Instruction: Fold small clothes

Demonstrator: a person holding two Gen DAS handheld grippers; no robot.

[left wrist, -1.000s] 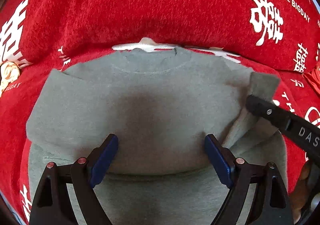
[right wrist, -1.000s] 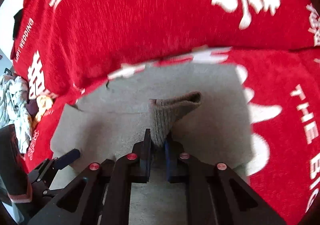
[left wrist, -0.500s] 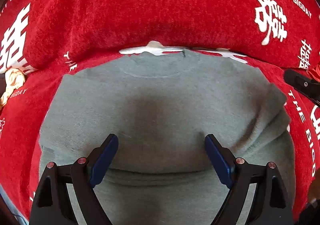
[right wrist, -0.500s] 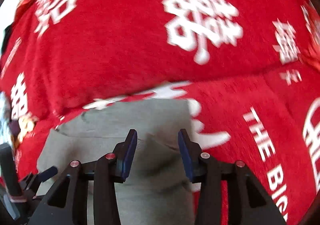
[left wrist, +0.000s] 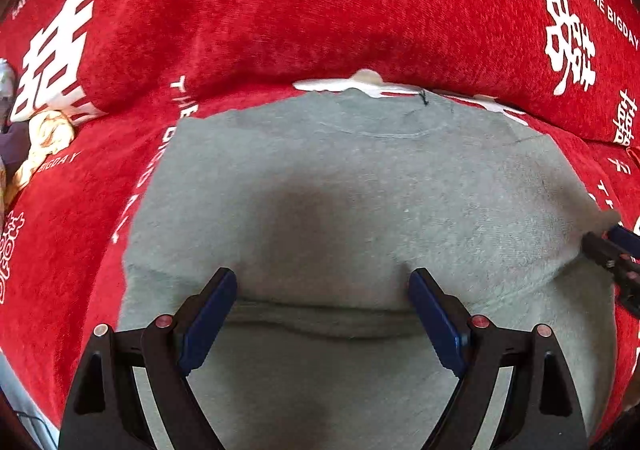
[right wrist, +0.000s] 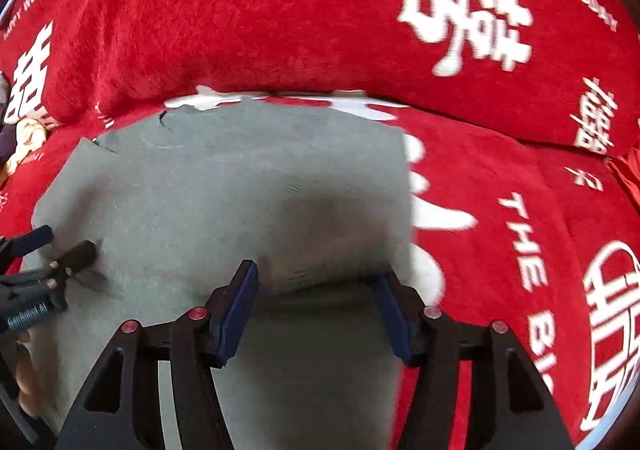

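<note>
A red plush cover [left wrist: 280, 18] printed with white double-happiness characters and English lettering fills nearly the whole view, draped over a flat seat and a padded back that rises at the far side. At the far left lies a small heap of pale crumpled cloth [left wrist: 44, 138]. The light is bright and even.

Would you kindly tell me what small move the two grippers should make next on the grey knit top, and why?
Probably lower both to pinch the hem. The grey knit top lies on the red printed blanket, sleeves folded in. The left gripper is open with nothing between its jaws. The right gripper has just been opening, and its jaws are empty too.
</note>
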